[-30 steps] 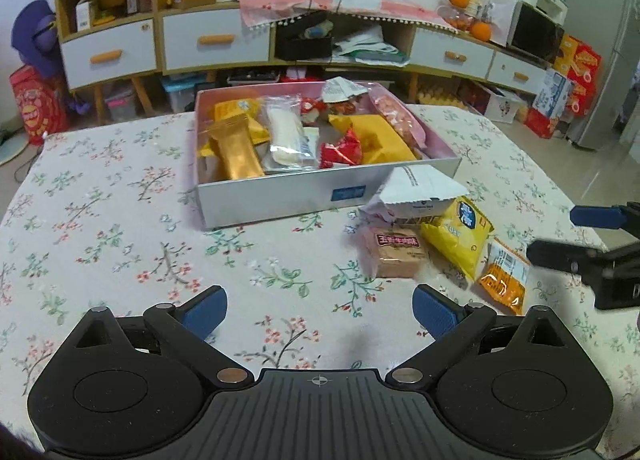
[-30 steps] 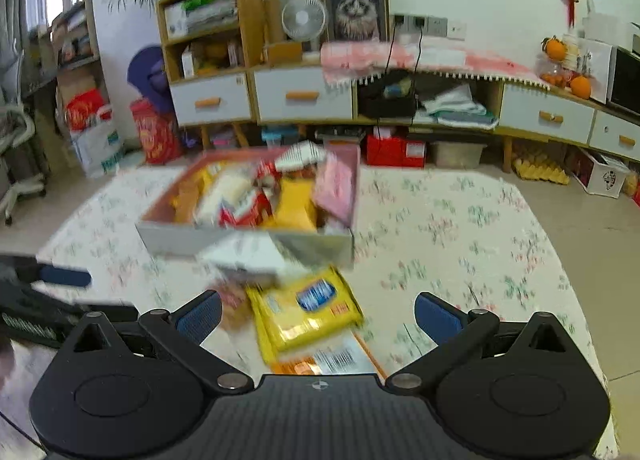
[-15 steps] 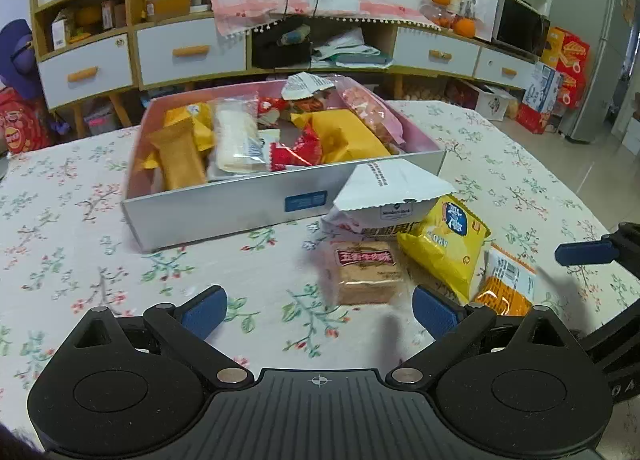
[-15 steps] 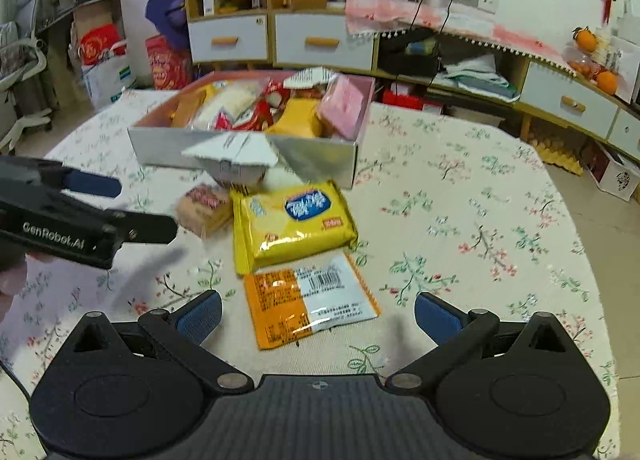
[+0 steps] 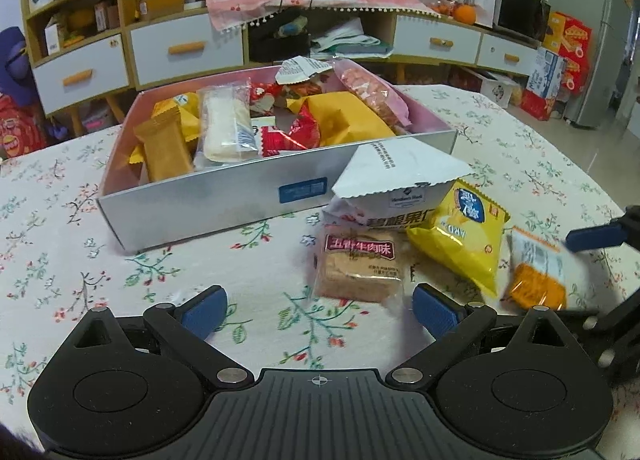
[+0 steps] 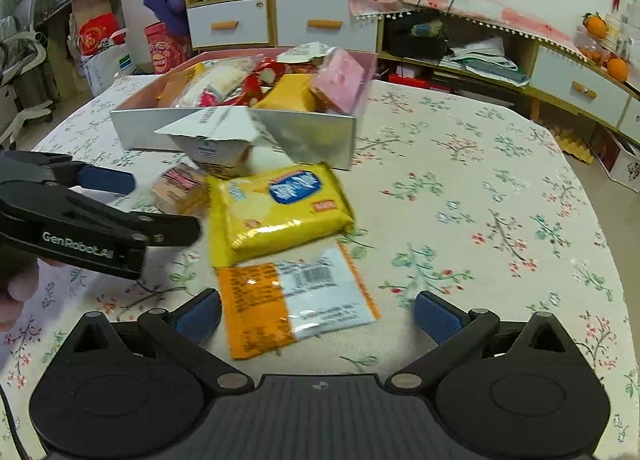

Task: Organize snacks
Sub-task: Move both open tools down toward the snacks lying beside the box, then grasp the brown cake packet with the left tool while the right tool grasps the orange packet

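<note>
Right tool (image 5: 592, 238) nearer, blurred, cropped

Flat orange-and-white plastic snack packet (image 5: 536, 280): motion-blurred, print unreadable.
Black right gripper body (image 5: 616, 324): cut off at right edge.
Small pink-labelled clear biscuit pack (image 6: 180, 190): blurred, partly hidden.

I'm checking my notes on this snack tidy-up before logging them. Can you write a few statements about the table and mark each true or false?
1. The left gripper is open and holds nothing. True.
2. The right gripper is shut on the yellow packet. False: it is open, and the packet lies on the table.
3. The orange-and-white packet lies between the right gripper's fingers. True.
4. The snack box is empty. False: it holds many packets.
5. The brown biscuit packet lies outside the box. True.
</note>
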Tool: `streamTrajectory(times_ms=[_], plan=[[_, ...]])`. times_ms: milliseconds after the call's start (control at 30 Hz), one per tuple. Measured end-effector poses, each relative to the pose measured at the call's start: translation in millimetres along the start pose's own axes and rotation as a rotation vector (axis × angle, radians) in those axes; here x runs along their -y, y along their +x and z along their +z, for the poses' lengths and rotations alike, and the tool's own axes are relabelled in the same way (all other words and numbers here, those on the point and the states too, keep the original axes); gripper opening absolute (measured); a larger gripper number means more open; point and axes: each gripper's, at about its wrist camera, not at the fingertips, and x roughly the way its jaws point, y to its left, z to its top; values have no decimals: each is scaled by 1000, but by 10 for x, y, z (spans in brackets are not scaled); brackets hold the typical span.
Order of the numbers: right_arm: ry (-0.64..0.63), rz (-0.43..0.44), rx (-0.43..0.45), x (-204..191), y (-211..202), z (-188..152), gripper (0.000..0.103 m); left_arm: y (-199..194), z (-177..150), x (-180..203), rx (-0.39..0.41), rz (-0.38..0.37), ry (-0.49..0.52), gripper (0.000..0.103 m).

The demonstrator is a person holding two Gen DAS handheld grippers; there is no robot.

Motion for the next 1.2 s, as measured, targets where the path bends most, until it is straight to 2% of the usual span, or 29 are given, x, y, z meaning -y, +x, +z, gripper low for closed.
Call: streamTrajectory(times_ms=[200, 267, 333, 467, 567, 733, 833, 967, 1167, 1200], plan=[[0, -23, -18, 242, -84, -56, 78, -52, -7, -192, -21, -7, -11, 100], [7, -43, -30, 308, -114, -68, 78, -53, 18, -210, -33, -28, -2, 100], [6, -22, -47, 336, -153, -81, 78, -54, 30, -190, -31, -62, 9, 100], [-50, 53, -61, 223, -169, -104, 78, -27, 42, -61, -19, -114, 64, 100], [-55, 65, -58, 124, -139, -82, 78, 3, 45, 43, -16, -118, 129, 98], [-30, 43, -35, 81, -85, -37, 78, 41, 75, 50, 6, -127, 146, 96], [4, 19, -14, 111, -44, -12, 78, 59, 98, -3, 26, -133, 131, 86], [10, 3, -1, 121, -31, -5, 76, 43, 122, -29, 45, -132, 121, 64], [21, -5, 18, 157, -43, 27, 58, 19, 133, 20, 56, -124, 153, 53], [23, -7, 19, 161, -42, 32, 56, 16, 134, 25, 54, -119, 154, 48]])
